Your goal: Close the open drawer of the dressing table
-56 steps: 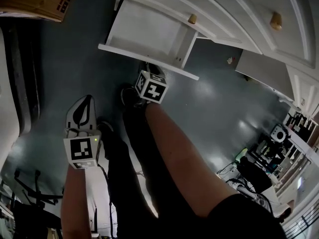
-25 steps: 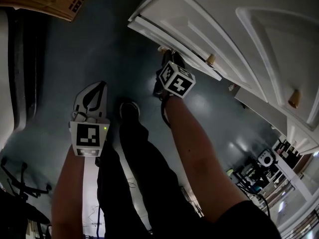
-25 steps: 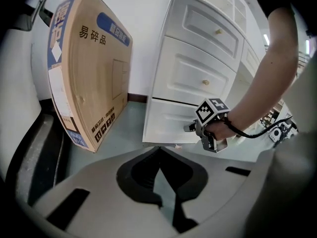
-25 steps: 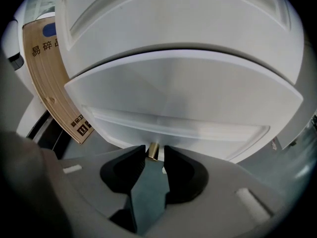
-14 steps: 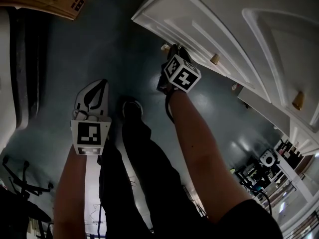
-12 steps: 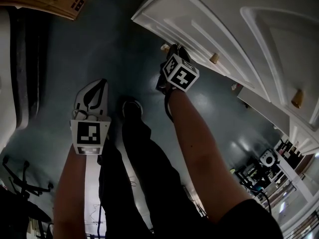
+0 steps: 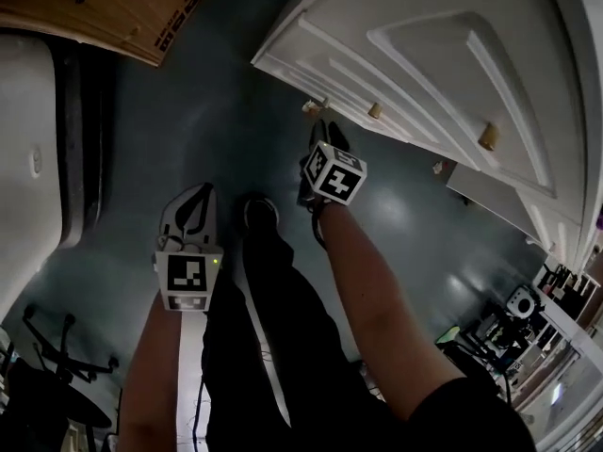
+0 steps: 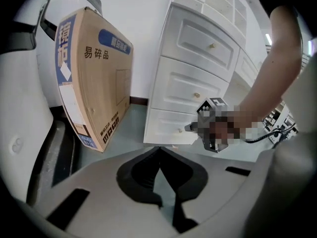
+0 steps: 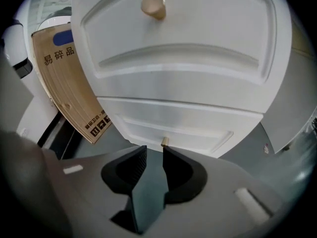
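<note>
Dressing table (image 7: 452, 55): white, upper right of the head view, every drawer front lying flush. Bottom drawer (image 9: 173, 125): across the middle of the right gripper view, its front level with the one above. By the look of it the drawer is shut and the task is done or all but done. Knob (image 9: 165, 142): small, brass-coloured, lower centre, just beyond the tip of the right-hand jaw and seemingly clear of it. Right gripper (image 9: 154, 151): aimed down at the drawer front and near it, placed as for pushing on that front. Its jaws stand a narrow gap apart and have just been closing, with only floor between them and nothing held. Left gripper (image 8: 158, 150): hangs at the lower left of the head view, well apart from the table, probably idle because one gripper is enough for the job. Its jaw tips are together, and it is empty. Box (image 7: 113, 3): cardboard, upper left, standing tilted beside the table.
</note>
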Demonstrator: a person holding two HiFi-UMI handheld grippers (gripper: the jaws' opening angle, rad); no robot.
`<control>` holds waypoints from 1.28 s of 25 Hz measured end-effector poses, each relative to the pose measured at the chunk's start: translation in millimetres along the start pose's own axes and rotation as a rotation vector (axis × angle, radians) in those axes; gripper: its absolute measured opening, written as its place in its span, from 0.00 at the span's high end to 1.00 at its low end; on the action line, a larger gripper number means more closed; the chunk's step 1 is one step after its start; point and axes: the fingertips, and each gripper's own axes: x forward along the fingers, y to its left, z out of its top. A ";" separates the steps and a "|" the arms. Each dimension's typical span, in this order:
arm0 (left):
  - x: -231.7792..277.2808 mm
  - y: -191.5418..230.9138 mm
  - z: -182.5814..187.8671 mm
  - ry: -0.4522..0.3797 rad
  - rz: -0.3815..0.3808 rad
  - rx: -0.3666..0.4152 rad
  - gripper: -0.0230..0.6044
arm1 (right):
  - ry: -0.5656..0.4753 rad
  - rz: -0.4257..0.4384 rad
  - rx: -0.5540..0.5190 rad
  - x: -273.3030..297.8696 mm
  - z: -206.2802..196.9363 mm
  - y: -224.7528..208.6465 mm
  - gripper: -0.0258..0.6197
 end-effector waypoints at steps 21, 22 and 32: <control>-217.8 -29.6 146.5 -0.246 0.036 0.062 0.95 | -0.186 0.188 -0.135 -299.9 92.3 103.5 0.92; -229.3 -31.0 152.2 -0.256 0.037 0.065 0.95 | -0.198 0.195 -0.115 -315.7 97.1 107.5 0.94; -324.3 -80.9 154.8 -0.303 -0.074 0.091 0.95 | -0.329 0.231 0.067 -467.6 98.5 111.0 0.96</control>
